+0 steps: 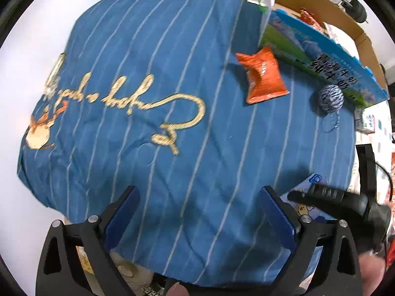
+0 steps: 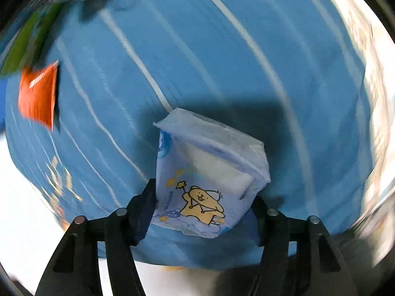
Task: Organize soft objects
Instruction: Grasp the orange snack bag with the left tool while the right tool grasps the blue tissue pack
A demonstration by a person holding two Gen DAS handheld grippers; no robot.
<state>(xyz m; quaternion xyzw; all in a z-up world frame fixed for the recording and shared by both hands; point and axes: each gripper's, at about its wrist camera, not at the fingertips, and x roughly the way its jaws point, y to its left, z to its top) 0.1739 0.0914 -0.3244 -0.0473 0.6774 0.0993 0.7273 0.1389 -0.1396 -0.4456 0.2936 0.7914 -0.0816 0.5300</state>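
Note:
A blue striped cloth with gold embroidery covers the table; it also shows in the right wrist view. An orange snack packet and a blue-white yarn ball lie on its far right. My left gripper is open and empty above the cloth's near edge. My right gripper is shut on a pale blue tissue pack with a cartoon bear, held just above the cloth. The right gripper shows at the lower right in the left wrist view. The orange packet sits at the left in the right wrist view.
A long blue-green printed box lies along the cloth's right edge, with a brown cardboard box behind it. A small white carton stands at right. White tabletop shows at left.

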